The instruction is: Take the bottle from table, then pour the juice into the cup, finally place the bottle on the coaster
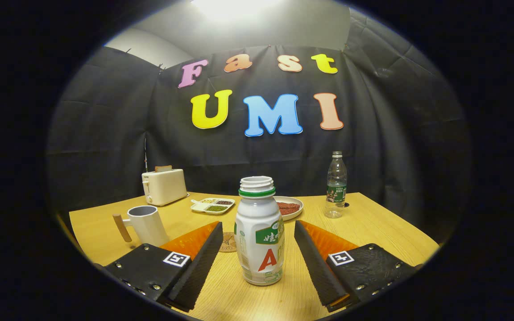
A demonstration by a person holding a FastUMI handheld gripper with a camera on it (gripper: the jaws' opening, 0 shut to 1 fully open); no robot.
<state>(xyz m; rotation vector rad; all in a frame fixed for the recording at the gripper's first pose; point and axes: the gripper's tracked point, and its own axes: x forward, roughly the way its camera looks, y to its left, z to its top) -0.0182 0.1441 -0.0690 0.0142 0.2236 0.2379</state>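
The gripper (259, 263) is spread wide, its two black fingers (201, 265) flanking the bottle (259, 232) without touching it; a gap shows on each side. The bottle, white with a green neck ring and no cap, stands upright on the wooden counter (386, 232) between the fingers; its contents cannot be seen through the opaque wall. Just behind it, partly hidden, lies the round coaster (228, 243). Beyond the left finger stands the cup (145, 224), white with a wooden handle pointing away from the bottle; its inside is dark and its fill cannot be told. Farther back, a divided tray (213, 205) holds small portions of green, dark and pale grains in separate compartments, and a shallow plate (289, 207) carries something red. A clear water bottle (336, 185), apparently nearly empty, stands near the counter's far edge, well apart from the plate. A cream toaster (164, 186) with a slice of bread (163, 168) in its slot sits at the back.
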